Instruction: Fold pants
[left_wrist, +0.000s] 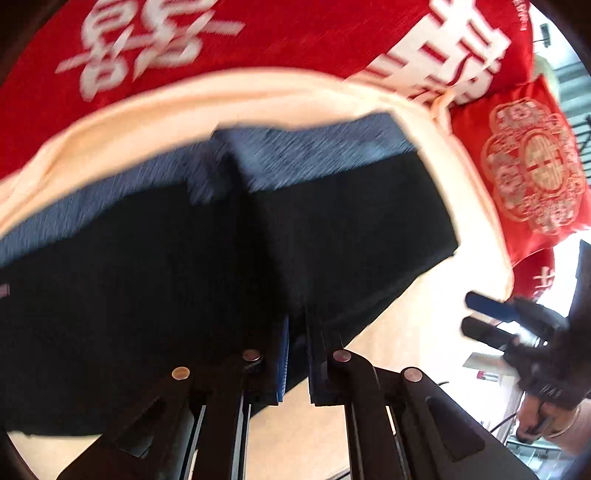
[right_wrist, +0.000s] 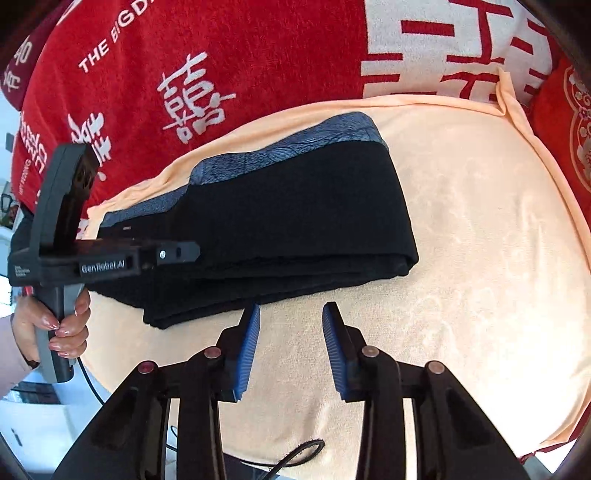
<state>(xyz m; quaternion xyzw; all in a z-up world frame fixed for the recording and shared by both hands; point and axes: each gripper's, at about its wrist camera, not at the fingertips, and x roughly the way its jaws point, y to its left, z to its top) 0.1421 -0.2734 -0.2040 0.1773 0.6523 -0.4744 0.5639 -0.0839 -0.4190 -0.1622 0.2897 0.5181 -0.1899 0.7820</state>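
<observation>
The folded black pants (right_wrist: 295, 206) with a blue-grey waistband (right_wrist: 332, 129) lie across a peach cloth (right_wrist: 461, 240). In the left wrist view my left gripper (left_wrist: 297, 317) is shut on the near edge of the pants (left_wrist: 147, 277), black fabric pinched between its blue pads. From the right wrist view the left gripper (right_wrist: 192, 253) sits at the pants' left end, held by a hand (right_wrist: 66, 325). My right gripper (right_wrist: 291, 308) hovers just in front of the pants' near fold, open, with only peach cloth showing between its fingers. The right gripper (left_wrist: 465, 312) also appears at the right of the left wrist view.
A red blanket (right_wrist: 221, 44) with white characters lies behind the peach cloth. A red patterned cushion (right_wrist: 569, 129) sits at the right. A black cable (right_wrist: 295, 454) runs below the cloth's near edge. Bare peach cloth stretches right of the pants.
</observation>
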